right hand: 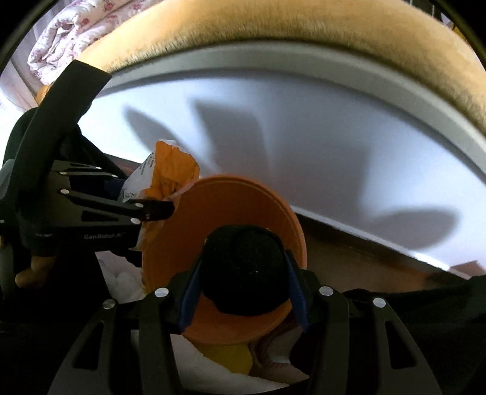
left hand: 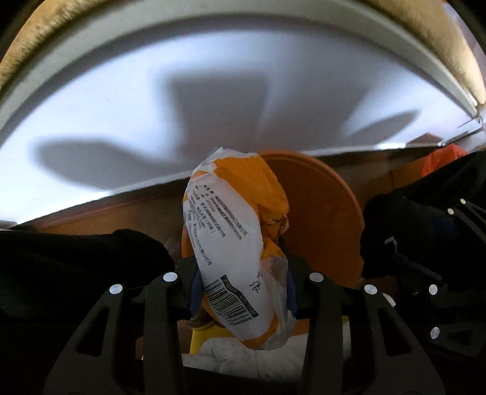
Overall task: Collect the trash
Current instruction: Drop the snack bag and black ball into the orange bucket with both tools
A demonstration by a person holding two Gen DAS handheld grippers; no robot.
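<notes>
My left gripper (left hand: 241, 288) is shut on an orange and white plastic snack wrapper (left hand: 231, 243) with a barcode, held upright. The wrapper also shows in the right wrist view (right hand: 164, 173), with the left gripper (right hand: 145, 209) at the left. My right gripper (right hand: 243, 288) is shut on a black round object (right hand: 243, 267) that sits inside an orange bowl (right hand: 231, 212). The orange bowl also shows in the left wrist view (left hand: 319, 218), just right of the wrapper. Both grippers are close together above a container of trash.
A white panel (left hand: 212, 115) with a grey rim and a tan fuzzy surface (right hand: 303, 27) lie ahead. White crumpled paper (left hand: 243, 355) and a yellow item (right hand: 231, 358) lie below the grippers. A floral quilt (right hand: 66, 36) is at upper left.
</notes>
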